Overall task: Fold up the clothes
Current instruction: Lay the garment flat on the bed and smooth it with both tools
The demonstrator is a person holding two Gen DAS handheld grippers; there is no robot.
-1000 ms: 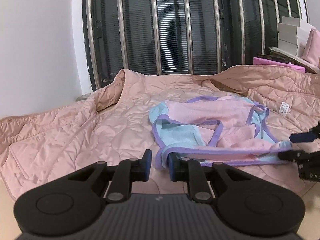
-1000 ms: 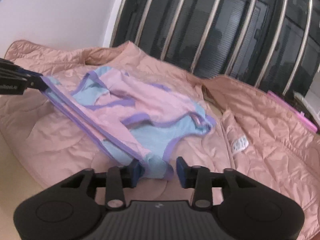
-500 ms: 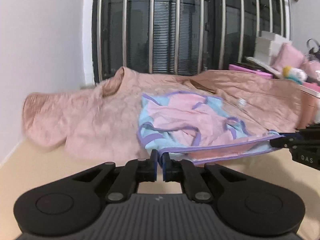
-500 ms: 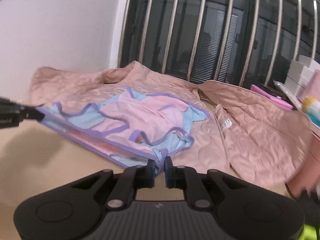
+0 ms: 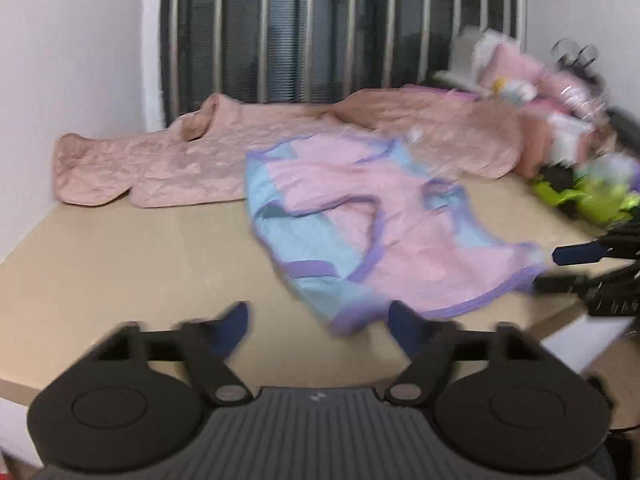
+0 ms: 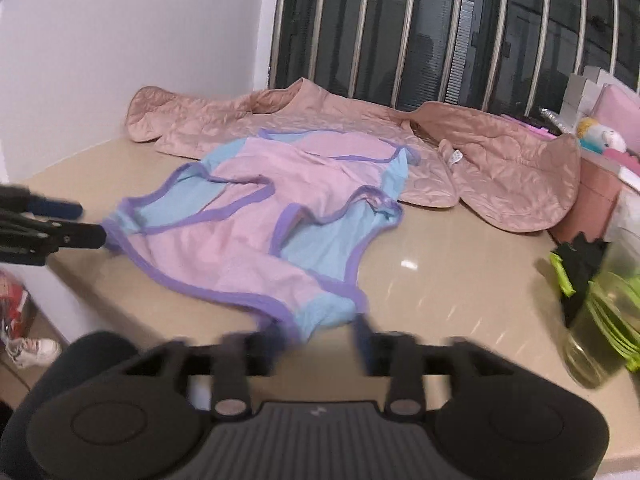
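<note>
Both wrist views low, near table (image 5: pixel 120 248) edge, facing window; share garment (image 6: pixel 256 224).

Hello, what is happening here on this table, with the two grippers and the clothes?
A person works two handheld grippers to fold clothes. A small pink and blue garment with purple trim lies spread on the beige table, its far part resting on a pink quilted jacket. The left gripper and right gripper sit at its two near corners, jaws opening; the pads no longer press on the cloth. No fold is made yet.
</note>
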